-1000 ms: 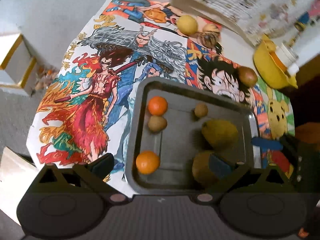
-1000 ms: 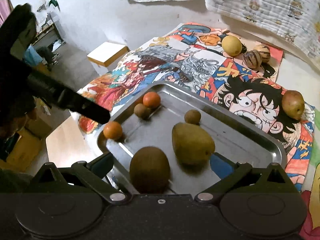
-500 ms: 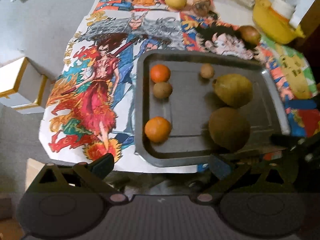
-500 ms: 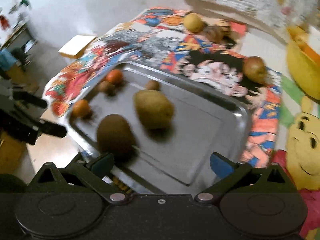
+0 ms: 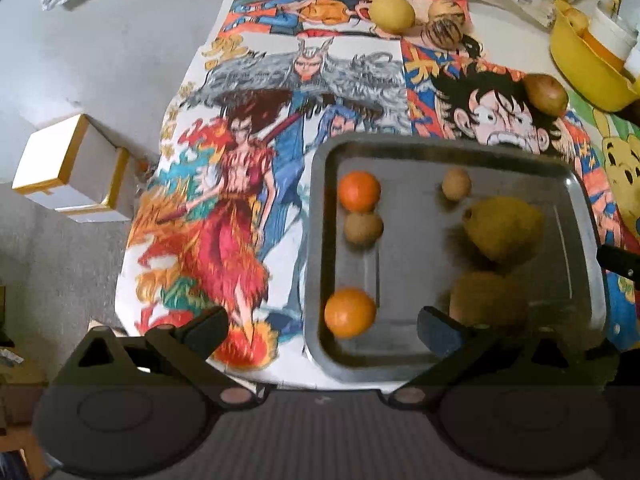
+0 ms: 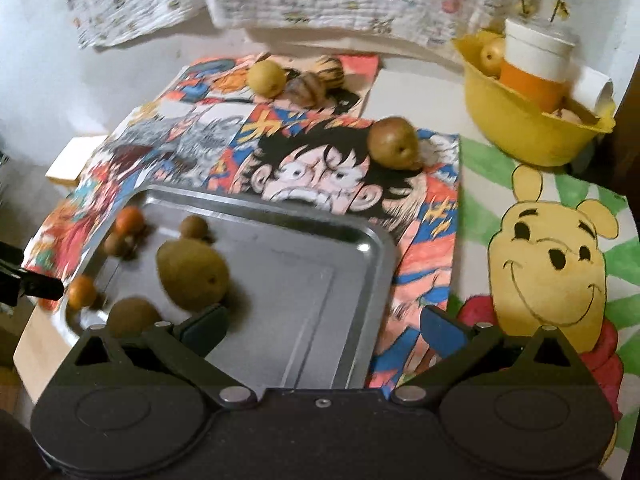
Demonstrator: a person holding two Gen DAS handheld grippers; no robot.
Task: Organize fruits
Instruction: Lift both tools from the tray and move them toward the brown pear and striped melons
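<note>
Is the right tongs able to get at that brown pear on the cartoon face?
Probably yes: the right tongs are open and empty, and the brown pear sits alone ahead, past the tray corner.

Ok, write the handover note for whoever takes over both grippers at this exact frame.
Left gripper: open, empty, over the tray's near edge.
Right gripper: open, empty, over the tray's right half.
In the metal tray: two oranges, two small brown fruits, a large pear, a large brown fruit.
Still on the mat: brown pear, yellow fruit, two striped fruits.
Left: probably move those four into the tray.
</note>
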